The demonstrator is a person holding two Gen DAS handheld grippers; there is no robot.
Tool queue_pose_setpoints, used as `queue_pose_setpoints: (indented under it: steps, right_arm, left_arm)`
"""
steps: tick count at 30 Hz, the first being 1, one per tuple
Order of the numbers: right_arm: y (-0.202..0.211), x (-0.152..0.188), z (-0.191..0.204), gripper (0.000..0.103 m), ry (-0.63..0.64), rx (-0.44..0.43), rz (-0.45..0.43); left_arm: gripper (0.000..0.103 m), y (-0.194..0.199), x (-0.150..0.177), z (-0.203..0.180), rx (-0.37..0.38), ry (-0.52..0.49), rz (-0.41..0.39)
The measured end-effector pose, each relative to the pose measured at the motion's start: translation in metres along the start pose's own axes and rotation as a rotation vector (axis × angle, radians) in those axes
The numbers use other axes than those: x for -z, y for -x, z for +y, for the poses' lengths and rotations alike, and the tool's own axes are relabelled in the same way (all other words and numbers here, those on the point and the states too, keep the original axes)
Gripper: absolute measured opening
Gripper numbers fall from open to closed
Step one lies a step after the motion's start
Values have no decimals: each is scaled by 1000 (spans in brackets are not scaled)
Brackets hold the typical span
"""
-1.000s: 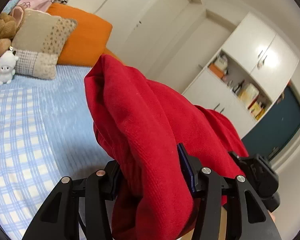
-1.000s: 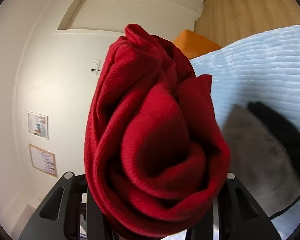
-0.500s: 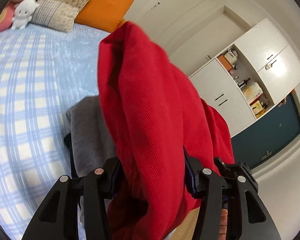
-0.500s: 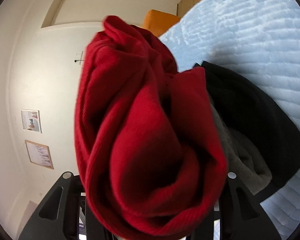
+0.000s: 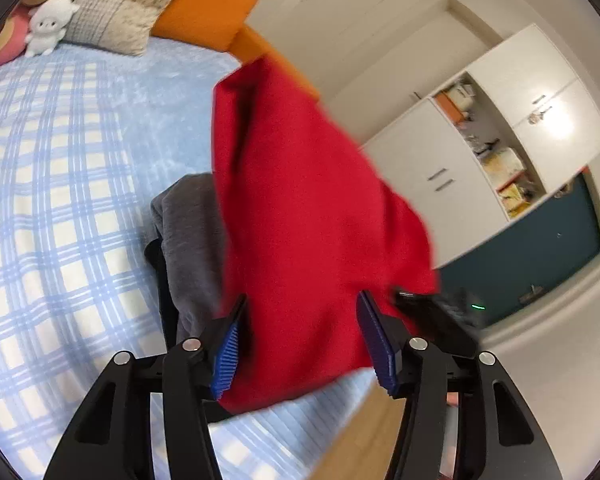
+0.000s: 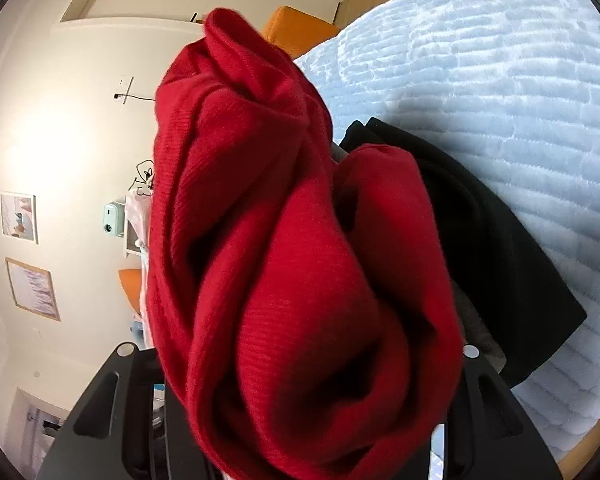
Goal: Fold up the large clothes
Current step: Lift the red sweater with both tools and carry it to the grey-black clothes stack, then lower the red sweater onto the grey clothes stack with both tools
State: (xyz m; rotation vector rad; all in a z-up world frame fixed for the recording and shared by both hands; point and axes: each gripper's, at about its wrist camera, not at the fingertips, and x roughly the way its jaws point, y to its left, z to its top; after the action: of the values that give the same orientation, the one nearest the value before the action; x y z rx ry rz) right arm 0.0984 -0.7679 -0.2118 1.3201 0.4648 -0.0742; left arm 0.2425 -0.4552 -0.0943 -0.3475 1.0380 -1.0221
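I see the bed (image 5: 60, 200) spread ahead of my left hand-held gripper (image 5: 300, 336), whose blue pads stand apart around the red sweater (image 5: 308, 220), loose. The right hand-held gripper (image 6: 300, 420) has just been opening; bunched sweater hides its pads, grip unclear. Grey clothing (image 5: 192, 248) lies just left.

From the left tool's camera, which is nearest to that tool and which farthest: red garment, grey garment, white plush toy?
1. Red garment, between the left tool's fingers.
2. Grey garment, just left, lying on the bed.
3. White plush toy, far upper left by the pillows.
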Motion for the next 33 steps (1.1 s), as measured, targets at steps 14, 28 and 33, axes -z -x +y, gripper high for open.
queue_pose_setpoints:
  steps: [14,28,33]
  right_arm:
    - [3,-2,11,46,76,17,13]
    - [6,4,13,46,147,50,52]
    - [-2,-1,12,46,132,43,74]
  left_arm:
    - [64,-11,-61,-77,-118,-111,37]
    - [71,12,-92,-119,-218,-274,-22]
    - [72,-78,-122,-95,-386,-284,90]
